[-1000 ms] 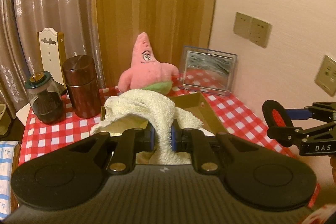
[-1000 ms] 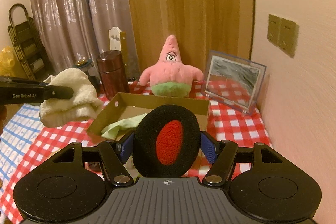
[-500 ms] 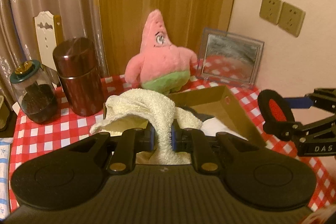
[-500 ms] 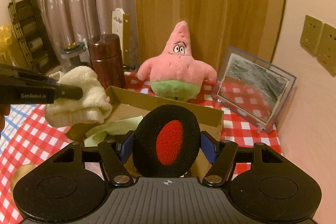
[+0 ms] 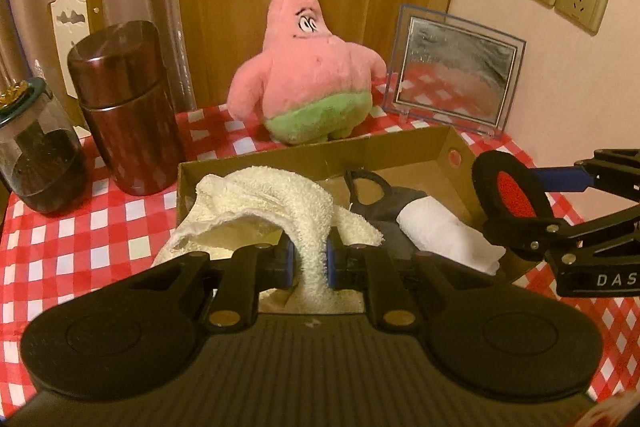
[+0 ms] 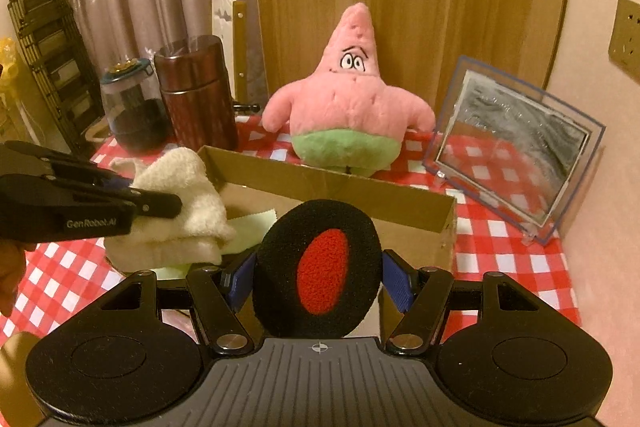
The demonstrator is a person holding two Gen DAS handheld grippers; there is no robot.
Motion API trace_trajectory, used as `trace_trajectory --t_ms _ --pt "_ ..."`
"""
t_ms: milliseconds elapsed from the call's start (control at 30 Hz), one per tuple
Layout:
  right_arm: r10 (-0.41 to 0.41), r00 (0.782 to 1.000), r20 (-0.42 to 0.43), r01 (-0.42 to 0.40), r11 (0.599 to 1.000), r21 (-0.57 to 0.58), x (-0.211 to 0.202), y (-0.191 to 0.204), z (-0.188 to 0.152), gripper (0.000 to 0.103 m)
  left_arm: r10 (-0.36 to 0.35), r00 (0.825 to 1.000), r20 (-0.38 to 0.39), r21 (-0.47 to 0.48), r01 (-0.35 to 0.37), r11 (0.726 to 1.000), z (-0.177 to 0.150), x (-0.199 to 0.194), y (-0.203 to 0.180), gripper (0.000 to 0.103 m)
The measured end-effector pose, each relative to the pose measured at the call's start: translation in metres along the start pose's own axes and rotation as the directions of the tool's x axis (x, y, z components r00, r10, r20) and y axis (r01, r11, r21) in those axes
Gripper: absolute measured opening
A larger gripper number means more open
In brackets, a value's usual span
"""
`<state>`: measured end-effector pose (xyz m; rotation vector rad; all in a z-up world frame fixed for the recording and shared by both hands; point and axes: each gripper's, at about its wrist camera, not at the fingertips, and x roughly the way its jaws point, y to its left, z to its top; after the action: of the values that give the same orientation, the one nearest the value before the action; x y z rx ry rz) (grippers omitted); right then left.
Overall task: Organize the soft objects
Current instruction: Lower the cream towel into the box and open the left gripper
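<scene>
My left gripper (image 5: pixel 309 261) is shut on a cream terry towel (image 5: pixel 276 203), which hangs over the near left part of the open cardboard box (image 5: pixel 320 153). In the right wrist view the same towel (image 6: pixel 180 203) bulges from the left gripper (image 6: pixel 160 205) at the box's (image 6: pixel 332 183) left end. My right gripper (image 6: pixel 320 277) is shut on a round black foam pad with a red centre (image 6: pixel 320 267), held over the box's near right side; the pad (image 5: pixel 506 193) also shows at the right of the left wrist view. A white cloth (image 5: pixel 444 233) and a dark item (image 5: pixel 372 187) lie in the box.
A pink plush star (image 6: pixel 352 99) stands behind the box. A clear-framed mirror (image 6: pixel 512 151) leans at the right by the wall. A brown canister (image 5: pixel 124 107) and a glass jar (image 5: pixel 36 147) stand left on the red checked cloth (image 5: pixel 100 227). A pale green cloth (image 6: pixel 248 223) lies in the box.
Both grippers have moved forward and down toward the box, so the box, the plush star and the mirror look larger. The towel and the foam pad now hang over the box. Both grips are unchanged.
</scene>
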<state>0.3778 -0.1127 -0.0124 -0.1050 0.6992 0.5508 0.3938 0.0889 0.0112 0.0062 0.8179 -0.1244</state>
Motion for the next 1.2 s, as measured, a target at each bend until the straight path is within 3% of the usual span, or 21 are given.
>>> trace_trajectory --t_ms 167,267,333,1100,1200 --pt "0.002 1.0 -0.009 -0.002 1.0 0.007 0.011 -0.002 0.0 0.066 0.002 1.0 -0.016 0.022 -0.001 1.0 0.003 0.01 0.0 0.014" --pt "0.003 1.0 -0.015 -0.002 1.0 0.016 0.016 -0.004 -0.002 0.066 0.004 1.0 -0.027 0.025 -0.003 1.0 0.005 0.016 0.004 0.021" --pt "0.0 1.0 -0.018 0.001 1.0 0.021 0.018 -0.006 -0.003 0.066 0.031 0.999 -0.021 0.027 -0.03 0.999 0.006 0.018 0.007 0.038" --pt "0.006 1.0 -0.005 -0.006 0.999 0.037 0.024 -0.004 -0.001 0.066 0.022 1.0 -0.014 0.045 -0.022 0.999 0.002 0.002 0.008 0.044" --pt "0.028 1.0 0.012 -0.029 0.998 0.054 0.027 -0.006 0.0 0.079 0.024 1.0 -0.018 0.049 -0.023 0.999 0.001 0.002 0.007 0.045"
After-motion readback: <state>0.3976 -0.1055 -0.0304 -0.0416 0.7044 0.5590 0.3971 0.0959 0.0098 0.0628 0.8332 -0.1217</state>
